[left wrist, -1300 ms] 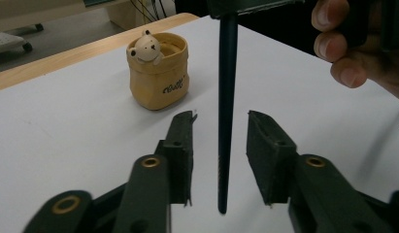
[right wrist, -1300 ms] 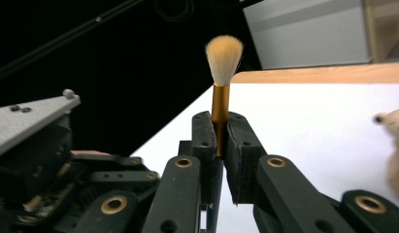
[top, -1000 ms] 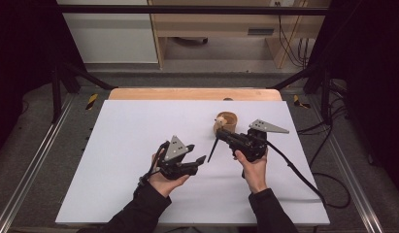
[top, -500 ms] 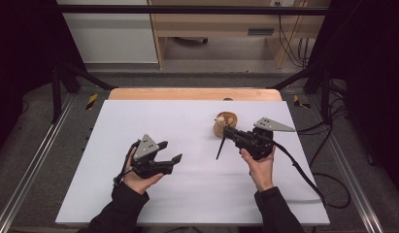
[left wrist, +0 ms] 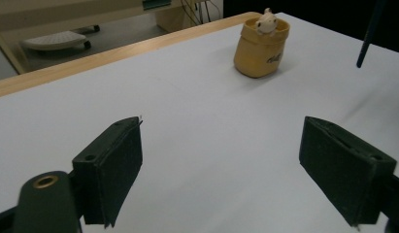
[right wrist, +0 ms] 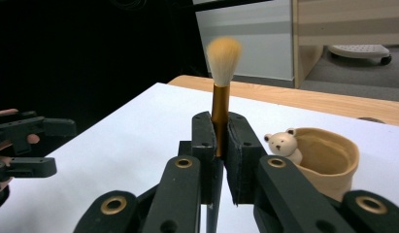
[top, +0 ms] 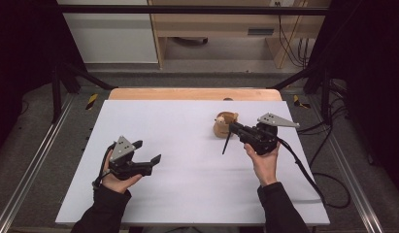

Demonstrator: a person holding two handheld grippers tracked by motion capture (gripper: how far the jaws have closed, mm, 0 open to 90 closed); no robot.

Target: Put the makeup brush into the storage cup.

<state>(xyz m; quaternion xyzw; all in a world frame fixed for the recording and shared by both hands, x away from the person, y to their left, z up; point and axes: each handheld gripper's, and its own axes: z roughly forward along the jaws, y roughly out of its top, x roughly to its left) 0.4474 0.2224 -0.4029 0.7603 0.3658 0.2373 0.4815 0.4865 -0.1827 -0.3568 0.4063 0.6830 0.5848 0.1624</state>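
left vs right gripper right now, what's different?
The left gripper has its jaws wide apart with nothing between them; the right gripper is clamped on a brush. The left sits far from the bear cup; the right is beside it. Both are hand-held above the table.

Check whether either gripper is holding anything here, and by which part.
The right gripper is shut on a makeup brush, clamped at its gold ferrule just below the bristles, dark handle hanging down. The left gripper is open and holds nothing.

Dark mark on yellow cup, too small to read.
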